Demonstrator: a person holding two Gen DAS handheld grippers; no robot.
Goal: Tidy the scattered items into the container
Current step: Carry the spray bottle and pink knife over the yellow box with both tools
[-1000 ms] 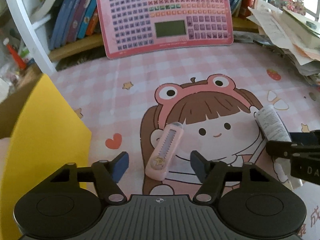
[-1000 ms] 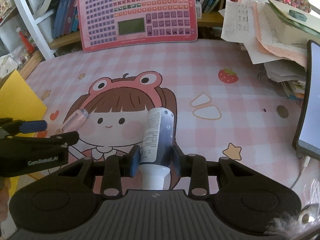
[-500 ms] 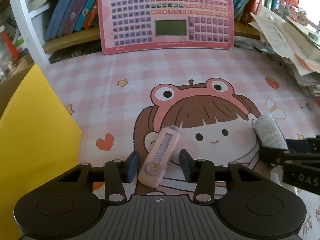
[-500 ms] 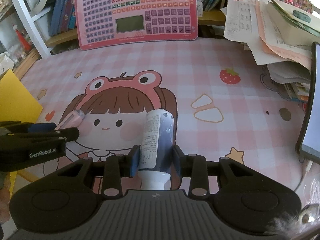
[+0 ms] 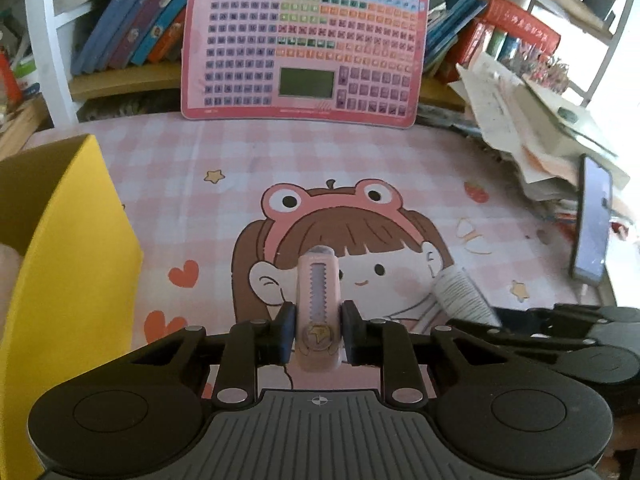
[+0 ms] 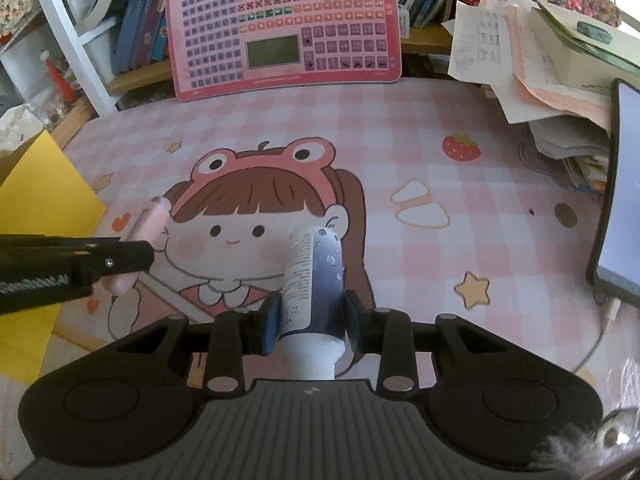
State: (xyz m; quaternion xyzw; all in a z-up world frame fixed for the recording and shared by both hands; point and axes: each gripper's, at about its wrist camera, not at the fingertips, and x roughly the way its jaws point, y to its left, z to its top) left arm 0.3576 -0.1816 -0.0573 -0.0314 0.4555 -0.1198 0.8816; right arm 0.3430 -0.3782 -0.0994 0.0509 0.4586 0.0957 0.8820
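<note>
My left hand-held gripper (image 5: 318,330) is clenched on the pink plastic utility knife with the toothed slider (image 5: 318,300), both pads pressed against its sides near the round sticker end, its clear tip pointing away from me over the cartoon girl printed on the pink checked mat (image 5: 340,160) that covers the counter. My right hand-held gripper (image 6: 312,320) is grasping the white and dark blue squeeze tube with printed text (image 6: 314,276), its white cap toward me and its flat crimped end pointing forward, also above the cartoon girl.

The yellow cardboard box (image 5: 76,264) stands to the left of the cartoon girl, close beside my left hand-held gripper. Only the left wrist view shows its open top and brown inner wall; I cannot see what lies inside. In the right wrist view the box (image 6: 40,184) is just a yellow outer face at the left edge.

The right wrist view shows the knife (image 6: 146,218) from the side, sticking out past my left hand-held gripper (image 6: 120,260), whose pads are hidden there. The left wrist view shows only the blurred crimped end of the tube (image 5: 460,294), right of the girl's face.

Beyond the girl, a pink keyboard-style learning pad (image 6: 280,24) leans upright against the bookshelf. To her right lie a heap of loose papers (image 6: 552,76) and a smartphone (image 6: 618,200) leaning on them.
</note>
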